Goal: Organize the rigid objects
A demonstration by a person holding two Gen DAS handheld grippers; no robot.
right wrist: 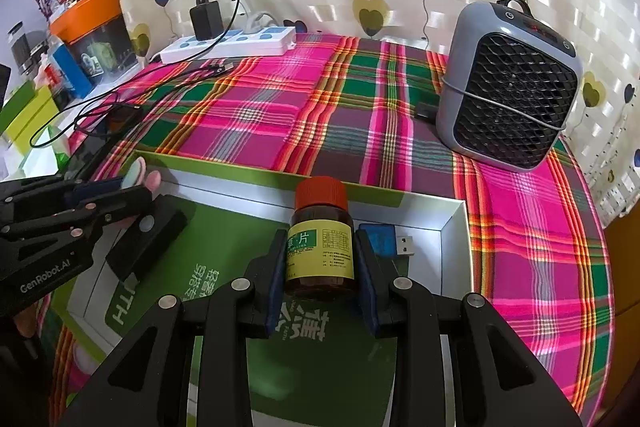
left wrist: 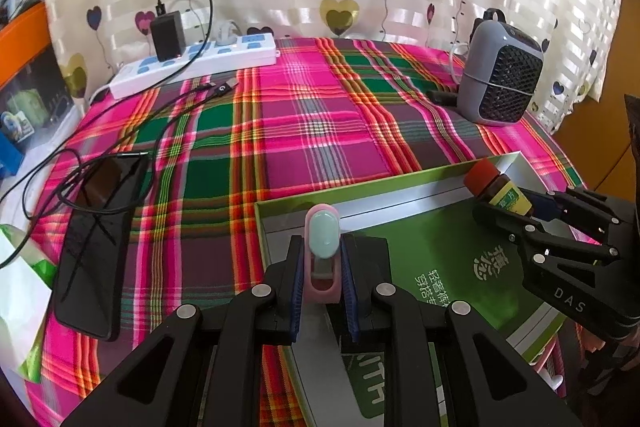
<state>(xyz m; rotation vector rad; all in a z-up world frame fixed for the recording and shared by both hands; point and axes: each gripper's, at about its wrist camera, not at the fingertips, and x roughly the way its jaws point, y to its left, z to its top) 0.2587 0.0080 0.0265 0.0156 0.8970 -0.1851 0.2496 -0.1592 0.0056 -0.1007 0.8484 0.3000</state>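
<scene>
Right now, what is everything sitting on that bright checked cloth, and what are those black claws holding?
Tablecloth: one, pink and green plaid, covers the table.
Box: one, green and white, shallow and open, near edge.
Bottle: one, brown with a red cap, in the right claw over the box.
Pink gadget: one, pink with a mint face, in the left claw.
USB stick: one, blue, inside the box.
Black block: one, inside the box.
Heater: one, grey, far right.
Power strip: one, white, far left, black charger plugged in.
Phone: one, black, left edge, under cables.
Left gripper: black, clamped.
Right gripper: black, clamped.
</scene>
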